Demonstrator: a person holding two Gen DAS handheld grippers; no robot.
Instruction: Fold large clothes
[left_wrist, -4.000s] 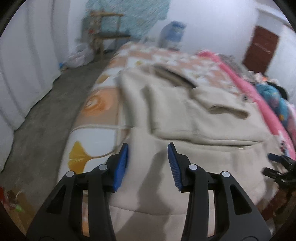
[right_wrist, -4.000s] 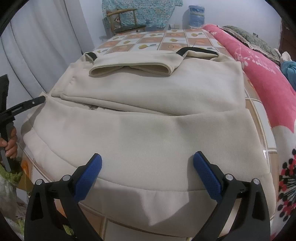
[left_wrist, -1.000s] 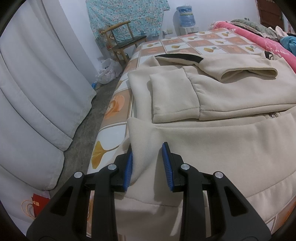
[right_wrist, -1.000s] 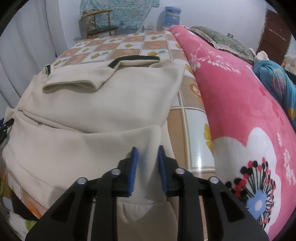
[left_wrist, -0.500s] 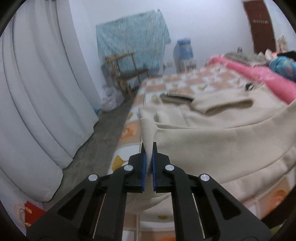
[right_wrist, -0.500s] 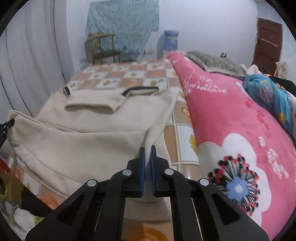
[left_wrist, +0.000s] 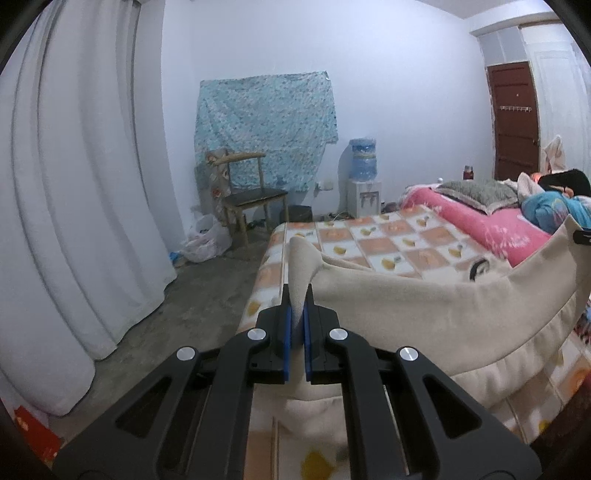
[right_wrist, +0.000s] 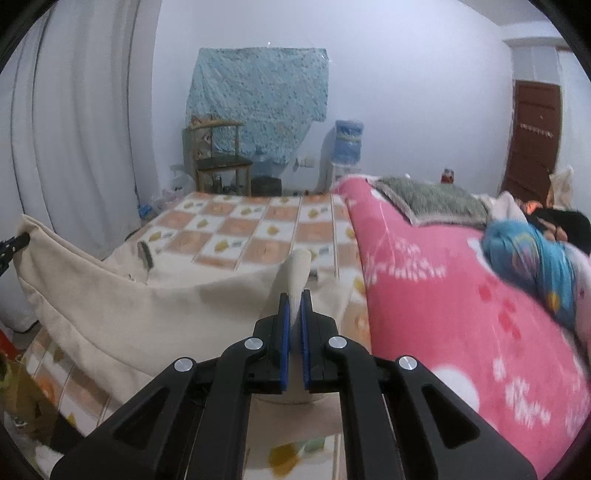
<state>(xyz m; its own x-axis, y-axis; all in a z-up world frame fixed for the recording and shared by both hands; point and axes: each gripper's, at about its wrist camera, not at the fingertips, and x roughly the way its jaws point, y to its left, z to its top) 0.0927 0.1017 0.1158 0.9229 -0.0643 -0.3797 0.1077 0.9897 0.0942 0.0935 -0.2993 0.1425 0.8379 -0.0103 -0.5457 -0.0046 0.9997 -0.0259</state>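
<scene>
The left claw (left_wrist: 297, 314) is pinched tight on one bottom corner of the cream coat (left_wrist: 424, 314), a tongue of cloth standing up between its blue pads (left_wrist: 287, 332), and the right claw (right_wrist: 294, 314) grips the other bottom corner the same way. Both jaws show only the thickness of the fabric between them. Between the two grips the hem hangs in a shallow sag above the near edge of the bed (left_wrist: 369, 240), while the upper part of the coat lies flat on the checked bedspread (right_wrist: 258, 221) further out. The step in hand looks like carrying the hem forward over the body of the coat to make a fold. To do it well, I would keep the two hands level with each other and apart enough to take the slack out of the hem, so the edge travels straight. The grips are shallow, so a jerk could pull a corner free; a smooth arc is safer. The hem should land square on the shoulders near the dark collar (right_wrist: 144, 254), clear of the pink blanket (right_wrist: 443, 295) just beside on the right. The chair (left_wrist: 243, 192) by the wall is well out of the way.
</scene>
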